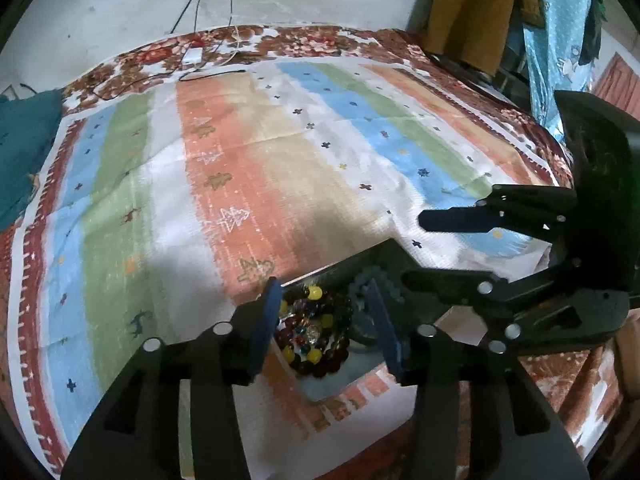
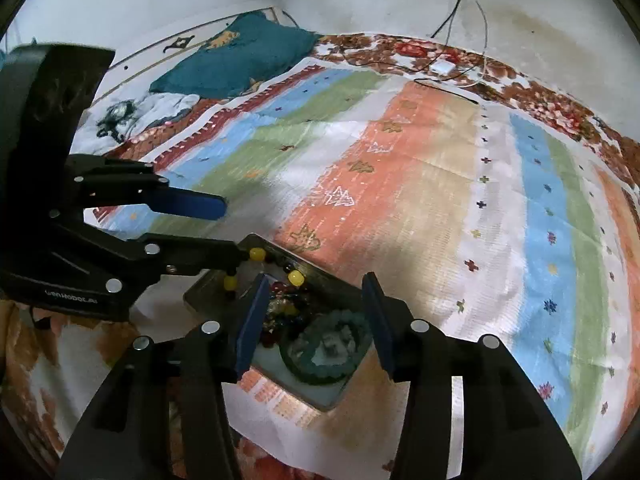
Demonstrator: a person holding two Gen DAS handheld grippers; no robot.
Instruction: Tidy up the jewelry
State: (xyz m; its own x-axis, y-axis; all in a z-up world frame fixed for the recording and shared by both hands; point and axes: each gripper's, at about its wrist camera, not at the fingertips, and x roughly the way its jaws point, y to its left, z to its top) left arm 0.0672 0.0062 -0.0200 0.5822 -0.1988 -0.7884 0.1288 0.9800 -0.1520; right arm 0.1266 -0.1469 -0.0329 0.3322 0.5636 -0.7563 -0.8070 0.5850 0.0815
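A shallow tray sits on the striped cloth close to the cloth's near edge, over a floral bedspread. Inside it lie a beaded bracelet of dark red, yellow and mixed beads and, just beside it, a green bead bracelet. The left gripper hangs over the dark red bracelet with jaws parted, nothing pinched between them. The right gripper stands over the green bracelet, likewise released and empty. Each gripper crosses the other's view and hides part of the tray's rim. Toward the cloth's far edge lie black cables and a white adapter. A teal pillow rests beyond the cloth's far left corner; hanging clothes stand off the far right.
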